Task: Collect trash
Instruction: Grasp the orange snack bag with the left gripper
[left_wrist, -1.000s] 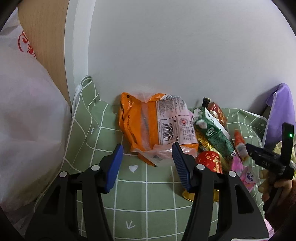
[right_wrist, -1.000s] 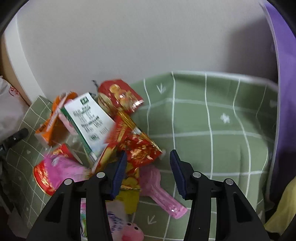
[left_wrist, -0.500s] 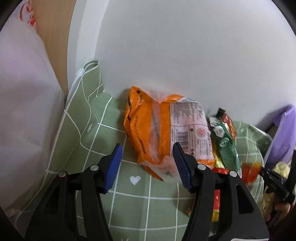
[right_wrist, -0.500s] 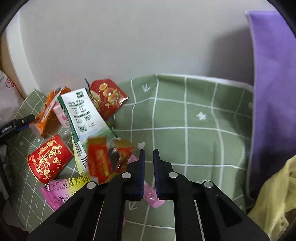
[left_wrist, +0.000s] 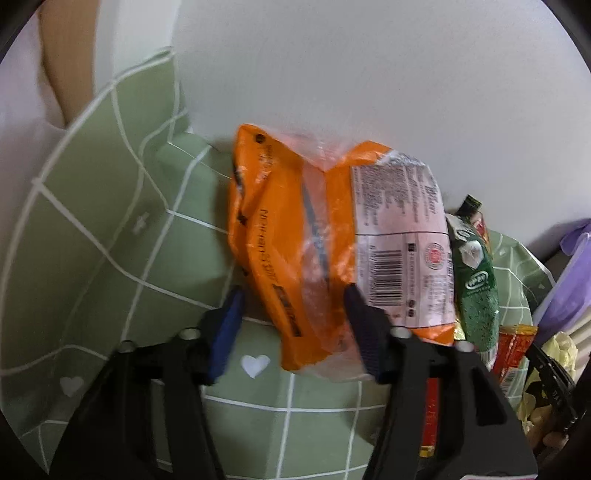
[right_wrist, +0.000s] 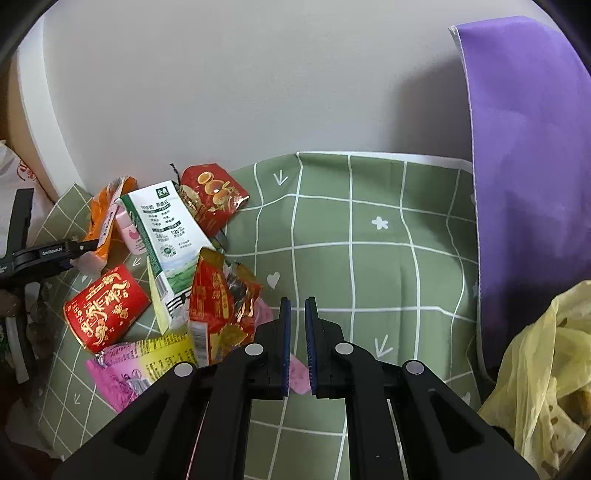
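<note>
Left gripper (left_wrist: 293, 325): jaws part-way apart and just been closing, straddling the near end of the orange bag (left_wrist: 306, 243). The right pad overlaps the bag's clear plastic; the left pad stands off its edge, with green cloth showing between. Not clamped. The bag lies against the white wall (left_wrist: 369, 74) at 12 o'clock on the green checked cloth (left_wrist: 110, 236). A green carton (left_wrist: 476, 280) lies just beside the bag at 3 o'clock.

Right gripper (right_wrist: 297, 343): jaws closed to a thin slit. A pink wrapper (right_wrist: 297, 374) shows low in the slit; whether it is pinched, cannot tell. A crumpled red wrapper (right_wrist: 221, 306) sits at 9 o'clock, touching the left finger. Beyond it at 10 o'clock: milk carton (right_wrist: 166, 232), red can (right_wrist: 107, 308), red packet (right_wrist: 210, 195). A pink-and-yellow wrapper (right_wrist: 144, 363) lies at 8 o'clock. Yellow plastic bag (right_wrist: 546, 369) at 4 o'clock; purple sheet (right_wrist: 528, 166) at 2 o'clock.
</note>
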